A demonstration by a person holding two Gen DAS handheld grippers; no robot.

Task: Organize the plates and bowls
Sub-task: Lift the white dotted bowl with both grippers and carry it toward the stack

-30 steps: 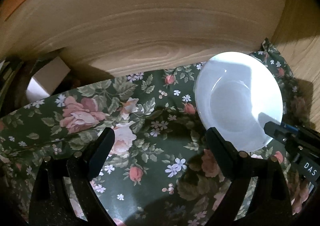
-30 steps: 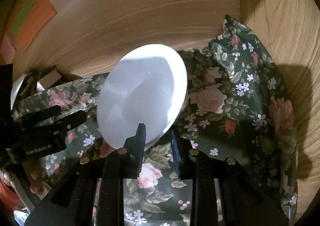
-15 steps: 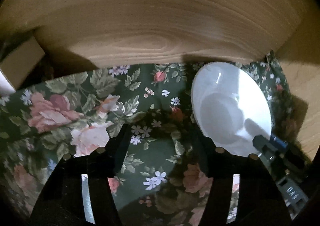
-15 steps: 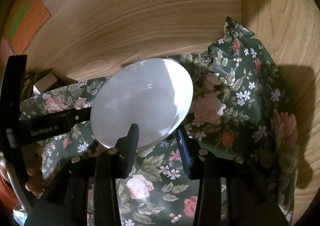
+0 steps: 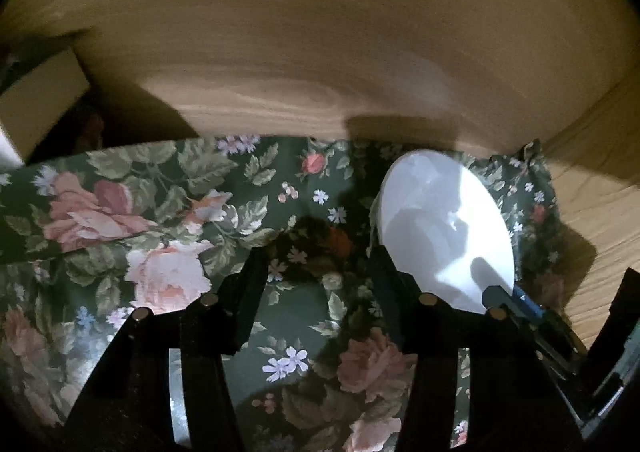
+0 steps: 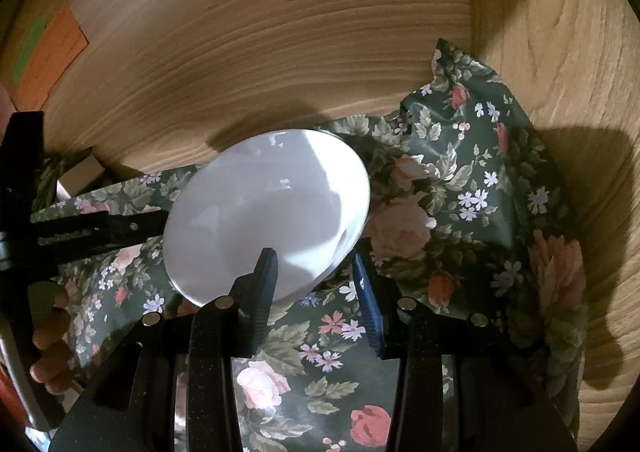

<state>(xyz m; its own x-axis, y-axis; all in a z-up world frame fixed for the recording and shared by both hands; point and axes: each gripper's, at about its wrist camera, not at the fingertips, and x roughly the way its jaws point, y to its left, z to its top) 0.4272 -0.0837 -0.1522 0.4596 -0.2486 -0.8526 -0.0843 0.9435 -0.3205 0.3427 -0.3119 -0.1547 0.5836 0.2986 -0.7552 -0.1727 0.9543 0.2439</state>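
Bowl (image 5: 444, 232): left view, at 3 o'clock on the floral cloth (image 5: 180, 219) near the wood wall (image 5: 320, 51). Left gripper (image 5: 316, 288) spread wide, empty, beside the bowl.

Right view: bowl (image 6: 268, 211) at centre, tilted. Right gripper (image 6: 316, 284) jaws parted with the near rim between them; contact probably lost, though the rim hides the pads.

Risk: a tilted bowl may rock or slide on the creased cloth; the left gripper (image 6: 100, 228) at 9 o'clock may knock it.

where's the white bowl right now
The white bowl lies on the floral cloth near the wooden back wall, just ahead of the right gripper.
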